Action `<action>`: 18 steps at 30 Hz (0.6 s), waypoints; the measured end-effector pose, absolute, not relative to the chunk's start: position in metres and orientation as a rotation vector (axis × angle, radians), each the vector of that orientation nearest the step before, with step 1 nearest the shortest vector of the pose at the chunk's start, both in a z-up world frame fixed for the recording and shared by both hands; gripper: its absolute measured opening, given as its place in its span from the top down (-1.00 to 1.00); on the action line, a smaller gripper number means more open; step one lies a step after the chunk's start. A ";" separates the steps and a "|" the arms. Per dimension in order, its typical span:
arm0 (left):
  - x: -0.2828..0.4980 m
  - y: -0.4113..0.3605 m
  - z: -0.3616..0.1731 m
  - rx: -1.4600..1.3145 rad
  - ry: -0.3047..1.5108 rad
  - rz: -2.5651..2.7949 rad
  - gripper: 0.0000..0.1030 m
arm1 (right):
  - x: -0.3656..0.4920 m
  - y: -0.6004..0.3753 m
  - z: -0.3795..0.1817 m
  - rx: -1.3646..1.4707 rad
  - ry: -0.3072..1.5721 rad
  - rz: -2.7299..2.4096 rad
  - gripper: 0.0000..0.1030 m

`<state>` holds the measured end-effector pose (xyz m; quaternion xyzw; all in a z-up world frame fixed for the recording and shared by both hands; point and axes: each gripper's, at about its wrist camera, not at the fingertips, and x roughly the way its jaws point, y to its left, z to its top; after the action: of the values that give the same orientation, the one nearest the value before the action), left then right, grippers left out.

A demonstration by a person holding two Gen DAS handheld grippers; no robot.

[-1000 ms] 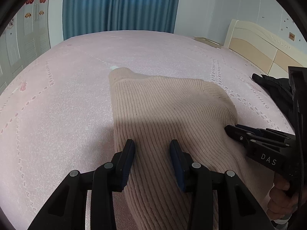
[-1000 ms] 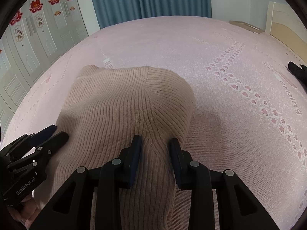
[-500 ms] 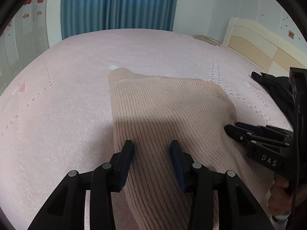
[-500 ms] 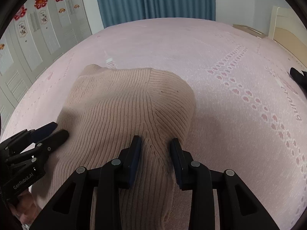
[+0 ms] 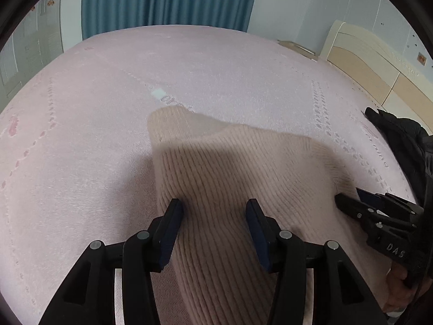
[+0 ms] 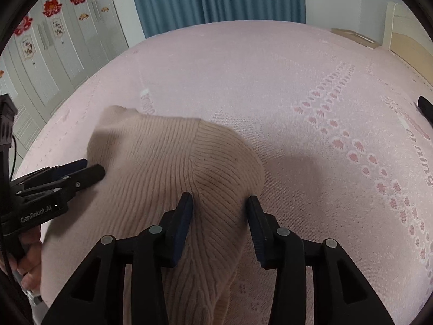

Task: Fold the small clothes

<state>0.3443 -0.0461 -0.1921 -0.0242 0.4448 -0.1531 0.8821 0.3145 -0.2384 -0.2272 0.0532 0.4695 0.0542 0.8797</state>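
We see the beige ribbed sweater (image 5: pixel 238 178) lying on the pink bed (image 5: pixel 81 135), lower centre in both wrist views. Left gripper (image 5: pixel 213 211): jaws have just been opening, pads apart with knit between them but not pinched, released. Right gripper (image 6: pixel 219 208): same, jaws just opening, straddling a raised fold of the sweater, released. Black garment (image 5: pixel 400 135) at right edge of the left view

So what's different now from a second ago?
Both claws, the left claw and the right claw, have just been opening wider, with the beige sweater between them but not pinched. The sweater's far edge sits a little differently in view. The pink bed cover looks unchanged.
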 end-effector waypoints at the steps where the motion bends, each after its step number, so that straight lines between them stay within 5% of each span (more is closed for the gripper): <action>1: 0.344 -0.044 -0.193 -0.063 0.924 -0.323 0.07 | 0.316 -0.244 -0.231 0.145 0.988 0.116 0.18; 18: 0.279 -0.038 -0.172 -0.073 0.937 -0.338 0.06 | 0.265 -0.252 -0.196 0.237 0.980 0.111 0.21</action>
<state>0.2793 -0.0379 -0.1718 -0.0349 0.4495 -0.1621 0.8778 0.2654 -0.2521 -0.1957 0.1134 0.4692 0.0533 0.8741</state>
